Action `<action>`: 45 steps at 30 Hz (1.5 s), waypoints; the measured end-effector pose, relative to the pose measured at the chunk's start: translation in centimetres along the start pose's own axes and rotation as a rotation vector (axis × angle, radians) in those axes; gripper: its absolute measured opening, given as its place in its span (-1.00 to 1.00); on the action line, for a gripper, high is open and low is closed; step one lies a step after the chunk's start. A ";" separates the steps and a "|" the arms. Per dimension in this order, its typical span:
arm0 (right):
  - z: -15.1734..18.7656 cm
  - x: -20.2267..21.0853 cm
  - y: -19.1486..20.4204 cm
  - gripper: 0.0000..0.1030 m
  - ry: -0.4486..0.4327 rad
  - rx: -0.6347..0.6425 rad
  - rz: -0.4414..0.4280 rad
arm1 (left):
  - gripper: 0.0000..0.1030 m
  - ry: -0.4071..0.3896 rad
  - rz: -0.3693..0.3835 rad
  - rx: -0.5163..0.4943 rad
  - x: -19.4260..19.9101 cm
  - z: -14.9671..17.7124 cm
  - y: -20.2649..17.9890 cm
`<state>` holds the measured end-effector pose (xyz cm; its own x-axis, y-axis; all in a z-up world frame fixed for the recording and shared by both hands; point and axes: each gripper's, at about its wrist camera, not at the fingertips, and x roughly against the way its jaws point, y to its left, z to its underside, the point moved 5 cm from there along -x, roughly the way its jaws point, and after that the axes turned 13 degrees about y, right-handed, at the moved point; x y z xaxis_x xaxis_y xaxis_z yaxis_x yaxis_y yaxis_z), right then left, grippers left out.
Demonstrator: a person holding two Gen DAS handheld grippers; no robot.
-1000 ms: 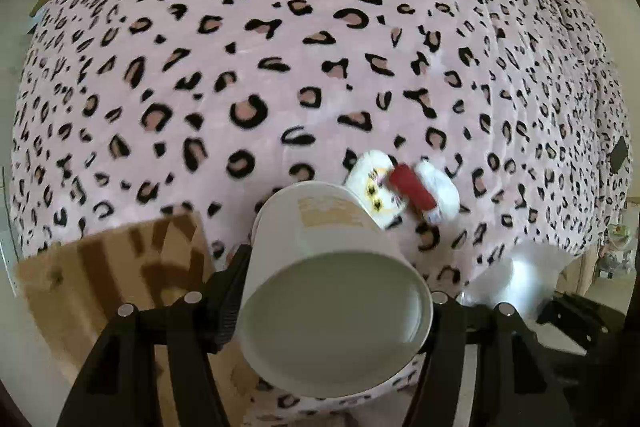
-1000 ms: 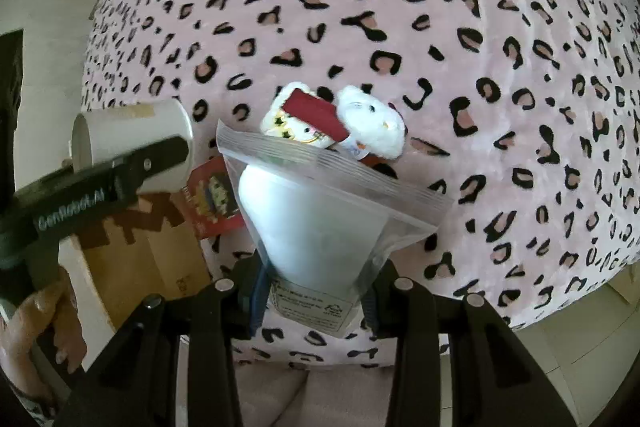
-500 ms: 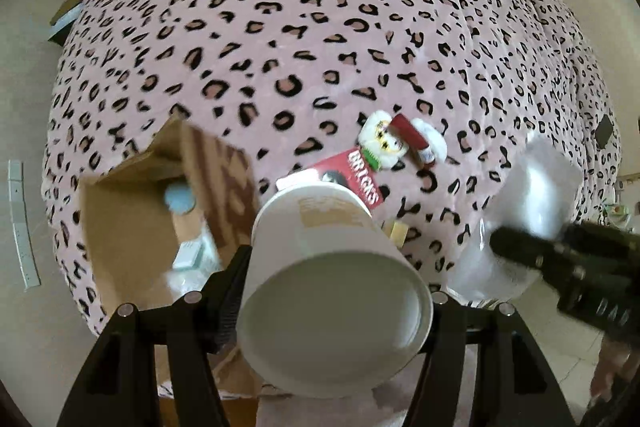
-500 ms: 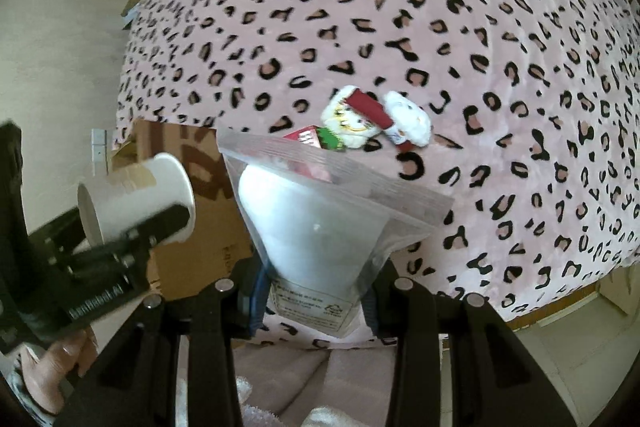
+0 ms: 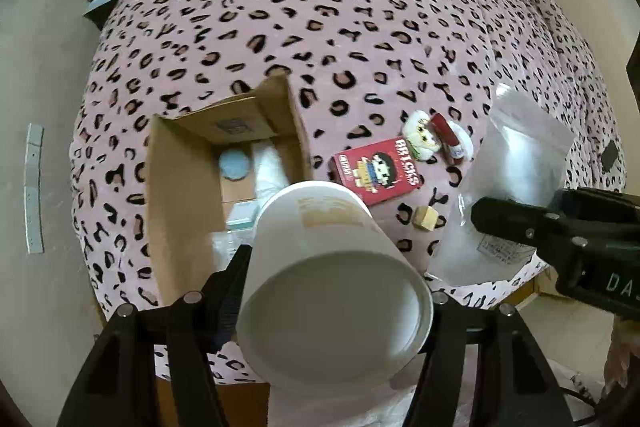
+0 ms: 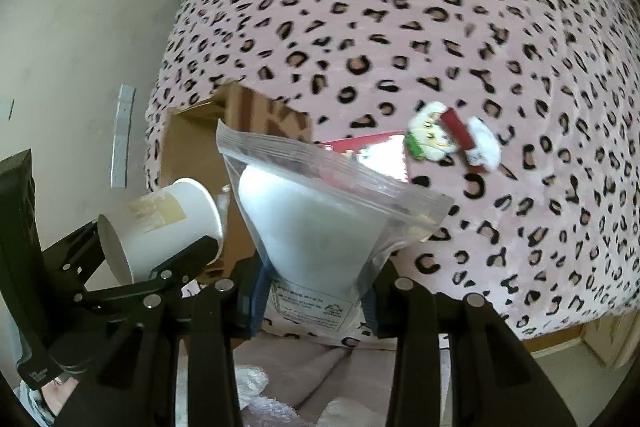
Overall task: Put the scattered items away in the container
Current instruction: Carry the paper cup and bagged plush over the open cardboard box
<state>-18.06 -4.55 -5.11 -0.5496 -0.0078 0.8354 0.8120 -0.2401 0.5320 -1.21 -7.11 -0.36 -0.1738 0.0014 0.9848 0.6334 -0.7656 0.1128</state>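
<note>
So you're hanging over the big pink leopard-print blanket (image 5: 360,7), and the open brown cardboard box (image 5: 180,187) sits near its edge, at about 10 o'clock from your left gripper (image 5: 336,291) in the left wrist view. There's already some stuff inside, a pale blue round thing and some clear wrapping, hard to say more.

Your left gripper is clamped across the sides of the white paper cup (image 5: 332,267), mouth facing the camera, base pointing down and away. Judging from that view the cup's base overlaps the box's near right corner, so your left hand looks like the nearer one to the box; I'd slide it toward 10 o'clock before letting go.

Your right gripper (image 6: 316,291) is pinched tight on the bottom edge of the clear zip-top plastic bag with white filling (image 6: 316,223), which stands up with its long axis running away from the fingers. The box peeks out behind it at 11 o'clock.

Still out on the blanket: the red flat "BRICKS" box (image 5: 376,171), the small white Santa plush with red hat (image 5: 436,141) just beyond it, and a little tan wooden cube (image 5: 425,218).
</note>
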 end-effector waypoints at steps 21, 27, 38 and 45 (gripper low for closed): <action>-0.7 -1.6 6.2 -0.23 0.052 0.101 0.025 | 0.25 0.019 -0.009 0.011 -0.1 1.7 5.7; -1.1 -2.1 7.4 -0.22 0.068 0.117 0.031 | 0.26 0.032 -0.003 0.011 -0.3 2.0 6.9; -1.4 -3.2 9.8 -0.22 0.105 0.166 0.047 | 0.26 0.057 0.005 0.014 -0.6 2.6 9.1; -1.5 -3.6 10.8 -0.22 0.120 0.189 0.056 | 0.26 0.060 0.009 0.015 -0.7 2.6 9.5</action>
<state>-7.68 -8.60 -2.58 -0.5126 -0.1339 0.8482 0.8583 -0.0504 0.5107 6.87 -12.70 0.41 -0.2125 -0.0440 0.9762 0.6460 -0.7558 0.1066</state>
